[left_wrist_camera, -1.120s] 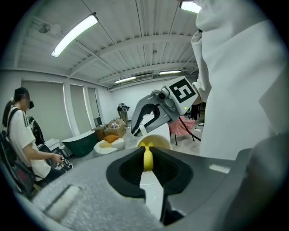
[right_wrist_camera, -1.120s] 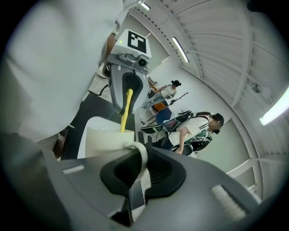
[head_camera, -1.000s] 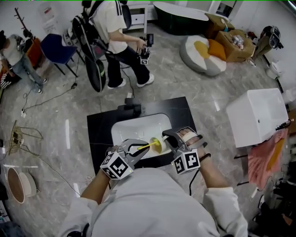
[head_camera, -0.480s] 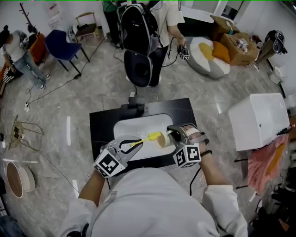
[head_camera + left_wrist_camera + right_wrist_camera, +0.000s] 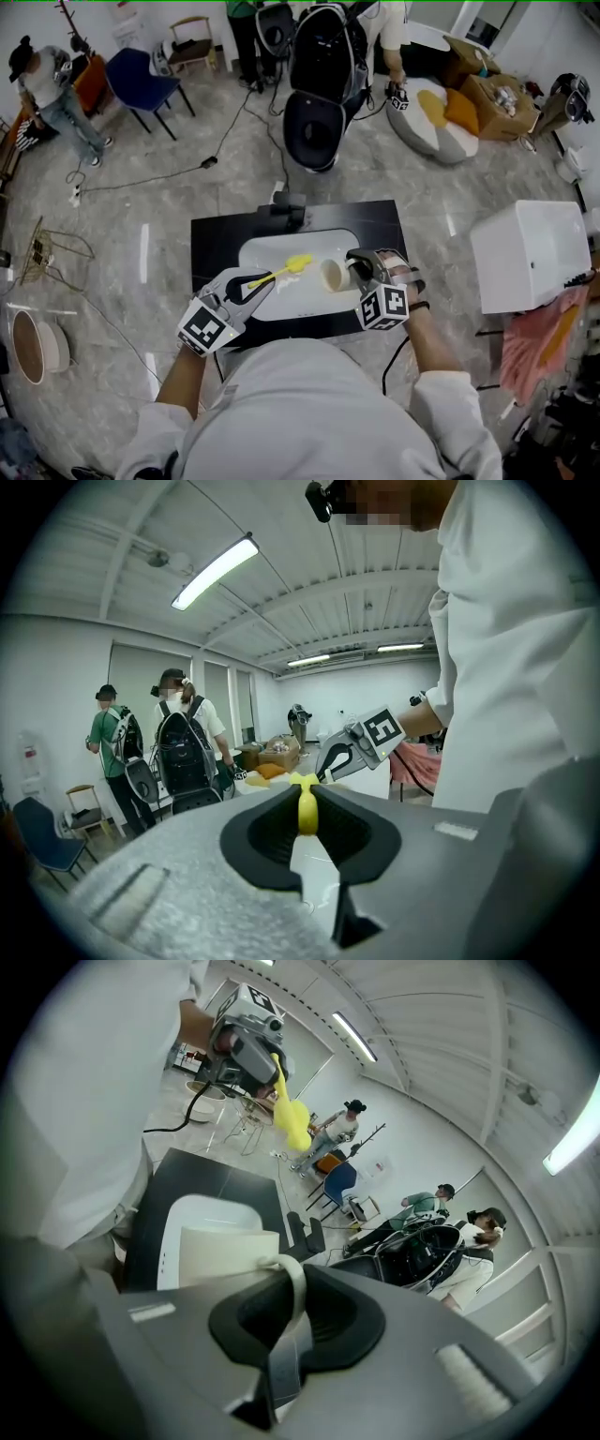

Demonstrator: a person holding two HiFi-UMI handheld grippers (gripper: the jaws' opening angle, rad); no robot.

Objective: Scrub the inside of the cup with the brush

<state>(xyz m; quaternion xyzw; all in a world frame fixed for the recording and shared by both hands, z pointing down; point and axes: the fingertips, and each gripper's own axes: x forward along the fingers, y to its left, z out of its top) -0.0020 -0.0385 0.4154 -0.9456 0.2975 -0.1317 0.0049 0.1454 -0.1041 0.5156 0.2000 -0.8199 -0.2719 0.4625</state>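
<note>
A cream cup (image 5: 332,275) lies on its side over the white basin (image 5: 281,295), mouth toward the left. My right gripper (image 5: 355,268) is shut on its handle; in the right gripper view the handle (image 5: 294,1283) sits pinched between the jaws of the right gripper (image 5: 291,1309), with the cup body (image 5: 225,1255) just ahead. My left gripper (image 5: 255,282) is shut on the stem of a yellow brush (image 5: 286,269). The brush head is outside the cup, a short gap left of its mouth. In the left gripper view the yellow stem (image 5: 307,810) is clamped by the left gripper (image 5: 307,803).
The basin sits in a black counter (image 5: 211,246) with a dark tap (image 5: 288,208) at its far edge. A white box (image 5: 530,253) stands to the right. People with backpacks (image 5: 323,66) stand beyond the counter; a blue chair (image 5: 141,80) and cables lie on the floor.
The brush head was in the cup's mouth; my left gripper has drawn it out to the left. The cup has shifted slightly right and down. People behind have moved.
</note>
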